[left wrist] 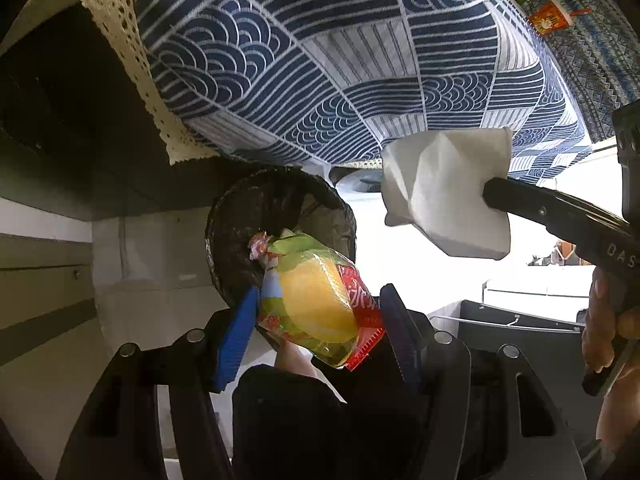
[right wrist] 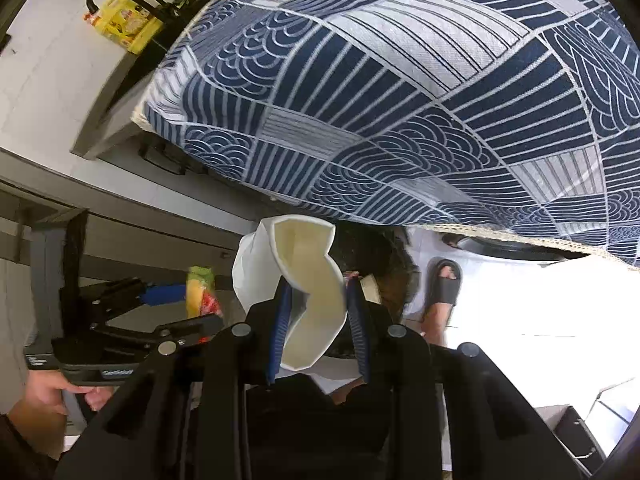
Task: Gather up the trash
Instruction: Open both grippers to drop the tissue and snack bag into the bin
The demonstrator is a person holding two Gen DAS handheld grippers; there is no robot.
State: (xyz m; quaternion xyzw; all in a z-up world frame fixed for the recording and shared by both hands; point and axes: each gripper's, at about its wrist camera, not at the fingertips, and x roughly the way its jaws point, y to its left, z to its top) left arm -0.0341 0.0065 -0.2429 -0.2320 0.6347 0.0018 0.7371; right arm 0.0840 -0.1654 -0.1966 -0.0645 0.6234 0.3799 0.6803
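Note:
My left gripper (left wrist: 318, 312) is shut on a yellow, green and red snack wrapper (left wrist: 316, 300), held in front of a black-lined trash bin (left wrist: 248, 216) on the floor below the table edge. My right gripper (right wrist: 320, 312) is shut on a crumpled white paper cup (right wrist: 308, 292). That cup also shows in the left wrist view (left wrist: 444, 196), to the right of the bin and above it. The left gripper with the wrapper (right wrist: 200, 292) shows at the left of the right wrist view. The bin (right wrist: 384, 264) lies just beyond the cup.
A table under a blue and white patterned cloth (left wrist: 320, 60) with a lace edge overhangs above. A foot in a black sandal (right wrist: 444, 284) stands right of the bin. A yellow package (right wrist: 124, 26) lies on a grey ledge. Dark boxes (left wrist: 516, 320) sit on the floor at right.

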